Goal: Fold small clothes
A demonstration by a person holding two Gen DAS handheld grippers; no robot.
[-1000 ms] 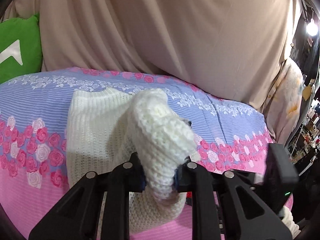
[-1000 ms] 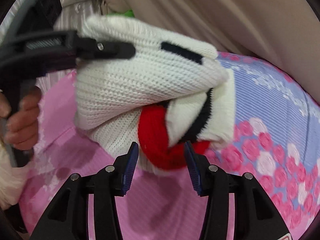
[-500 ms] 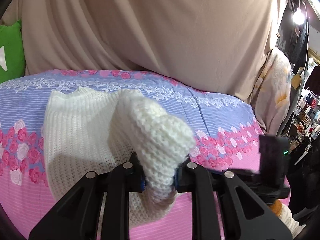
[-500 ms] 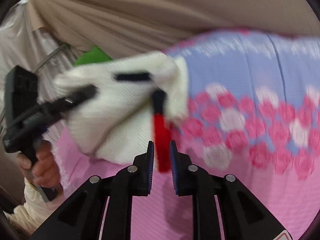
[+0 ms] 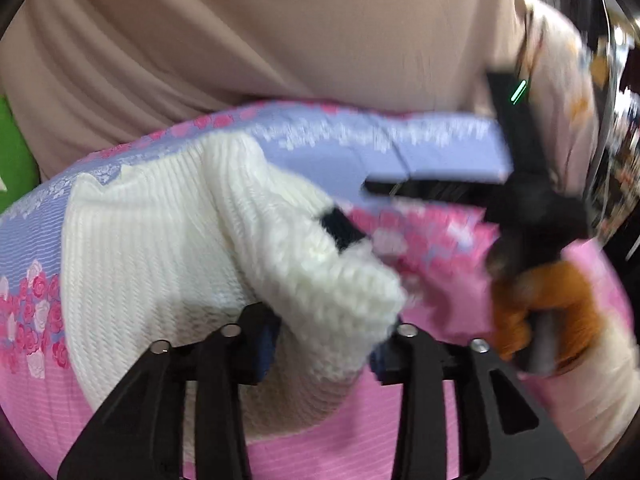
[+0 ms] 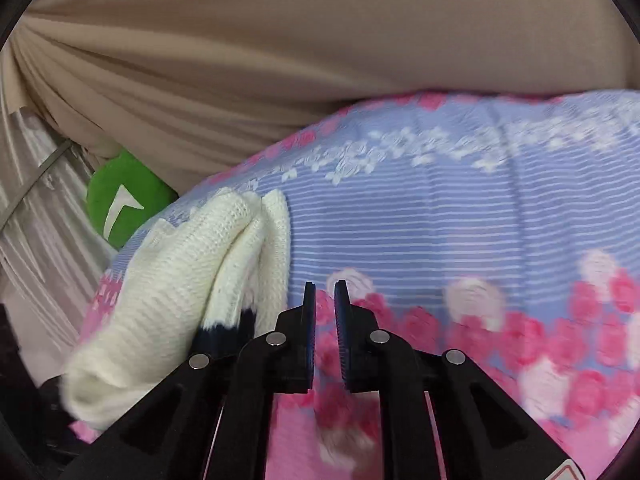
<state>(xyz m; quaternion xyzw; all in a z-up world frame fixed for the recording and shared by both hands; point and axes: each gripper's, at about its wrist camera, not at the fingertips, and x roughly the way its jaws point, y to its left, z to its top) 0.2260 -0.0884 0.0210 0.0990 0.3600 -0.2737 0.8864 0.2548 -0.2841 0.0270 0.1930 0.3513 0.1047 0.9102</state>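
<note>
A small cream knit sweater point(image 5: 160, 264) with a black band lies bunched on the floral bed sheet point(image 5: 420, 148). My left gripper point(image 5: 326, 344) has its jaws spread wide, with a thick fold of the sweater lying between them. In the right wrist view the sweater point(image 6: 180, 292) sits to the left, its black trim near my left finger. My right gripper point(image 6: 325, 320) is nearly shut and holds nothing, just right of the sweater. It also shows in the left wrist view point(image 5: 440, 188), held by a hand.
A beige curtain point(image 6: 320, 40) hangs behind the bed. A green cushion point(image 6: 124, 196) sits at the back left. The sheet point(image 6: 480, 240) stretches to the right. Cluttered shelves point(image 5: 616, 100) stand at the far right.
My right gripper has let go of the red and black edge and pulled away to the right. My left gripper's jaws have opened wider around the fold.
</note>
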